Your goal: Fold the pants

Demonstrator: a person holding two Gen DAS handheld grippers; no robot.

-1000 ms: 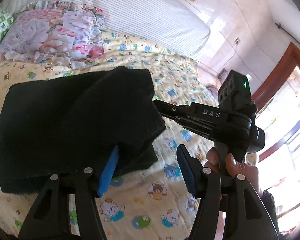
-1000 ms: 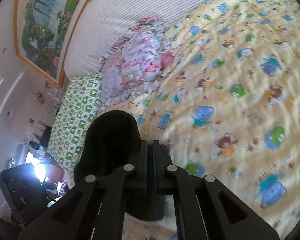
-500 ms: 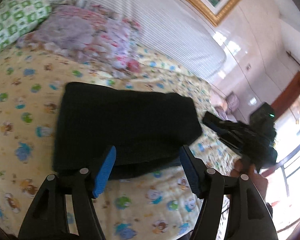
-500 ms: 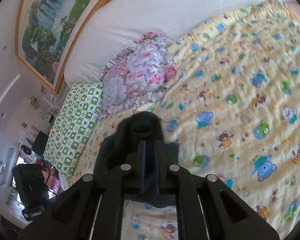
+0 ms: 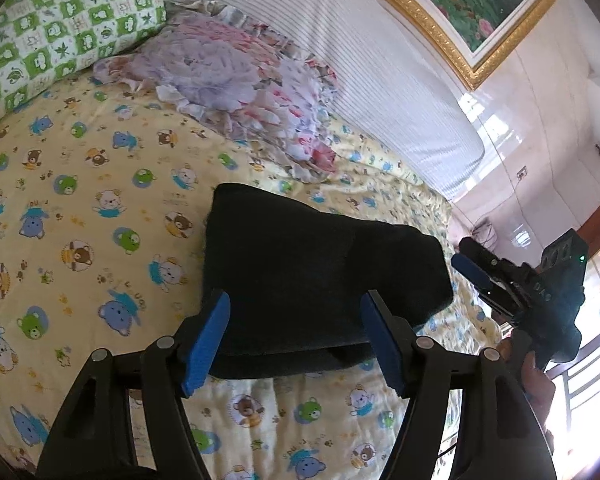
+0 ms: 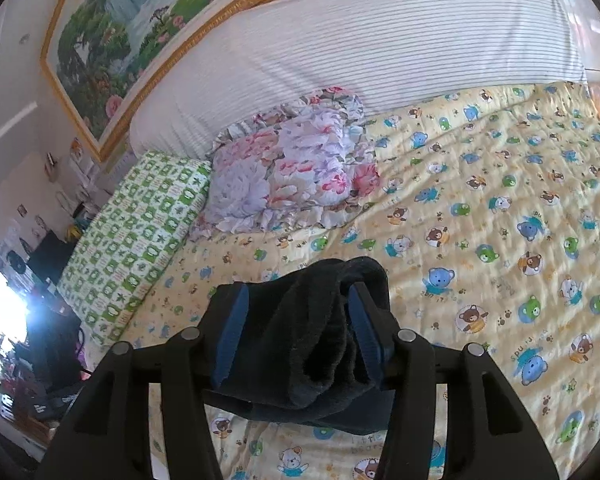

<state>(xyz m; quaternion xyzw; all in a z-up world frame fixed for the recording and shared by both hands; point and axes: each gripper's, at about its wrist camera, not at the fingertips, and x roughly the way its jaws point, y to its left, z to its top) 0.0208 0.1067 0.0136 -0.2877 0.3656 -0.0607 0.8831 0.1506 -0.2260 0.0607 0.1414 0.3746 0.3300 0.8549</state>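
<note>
- pants (image 5: 320, 280) lie as a compact black folded bundle on the bed (image 5: 80, 208), just on the near side of the floral pillow (image 5: 236, 80).
- step in hand looks like the end of the last fold: the stack sits flat and squared, so the task reads as nearly done.
- left hand-held gripper (image 5: 296, 336) hovers at the bundle's near edge, blue pads spread wide, nothing between them, no contact visible.
- right hand-held gripper (image 6: 296, 336) has its jaws parted with a thick folded end of the pants between the pads; cloth fills the gap, but whether the pads press on it cannot be told.
- in the left view, the right unit sits at the bundle's corner farthest from the green checked pillow (image 5: 56, 36), tips just beside the cloth and angled toward it.
- next move probably calls for backing the right one straight off that end without dragging the top layer.
- risk: the pads snag the cloth and pull the fold open.
</note>
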